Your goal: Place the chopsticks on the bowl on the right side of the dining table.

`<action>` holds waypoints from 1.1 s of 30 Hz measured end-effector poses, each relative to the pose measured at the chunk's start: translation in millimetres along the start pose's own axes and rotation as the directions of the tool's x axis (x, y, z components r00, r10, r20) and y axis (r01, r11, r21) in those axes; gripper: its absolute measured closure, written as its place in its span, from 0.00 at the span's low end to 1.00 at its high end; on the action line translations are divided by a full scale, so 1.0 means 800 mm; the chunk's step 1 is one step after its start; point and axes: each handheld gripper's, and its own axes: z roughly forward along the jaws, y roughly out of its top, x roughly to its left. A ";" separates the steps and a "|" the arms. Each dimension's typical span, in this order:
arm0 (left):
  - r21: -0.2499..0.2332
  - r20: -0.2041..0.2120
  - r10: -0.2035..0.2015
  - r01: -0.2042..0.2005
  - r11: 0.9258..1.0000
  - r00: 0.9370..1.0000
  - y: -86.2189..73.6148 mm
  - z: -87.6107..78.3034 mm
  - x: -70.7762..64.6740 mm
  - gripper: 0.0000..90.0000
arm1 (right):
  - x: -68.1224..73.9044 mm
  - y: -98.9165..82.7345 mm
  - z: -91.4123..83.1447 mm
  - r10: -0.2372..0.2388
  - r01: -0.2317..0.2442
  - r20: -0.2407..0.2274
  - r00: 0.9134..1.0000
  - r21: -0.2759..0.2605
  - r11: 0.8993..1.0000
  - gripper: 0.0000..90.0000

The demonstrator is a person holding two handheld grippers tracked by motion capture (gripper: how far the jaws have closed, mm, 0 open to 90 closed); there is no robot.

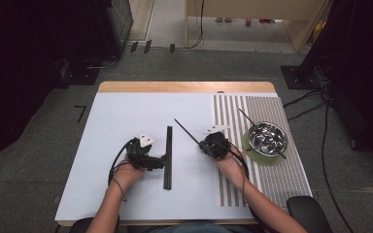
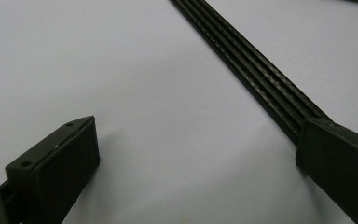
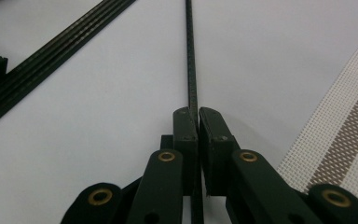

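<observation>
Mid-assembly: right gripper (image 3: 198,122) clenched on thin black rod (image 3: 189,56), centre frame; left gripper (image 2: 200,154) released beside grooved black strip (image 2: 247,65). Next: steadying strip, aiming rod at groove.

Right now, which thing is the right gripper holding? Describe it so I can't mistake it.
On the white tabletop, left of the striped mat, look at the right gripper. It is shut on a thin black rod: a single stick, unlike the wider ribbed black strip beside it.
</observation>
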 end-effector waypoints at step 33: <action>-0.004 0.000 -0.002 0.002 1.000 1.000 0.000 0.000 0.000 0.00 | 0.006 0.026 -0.040 -0.010 0.008 -0.075 0.997 -0.028 1.000 0.97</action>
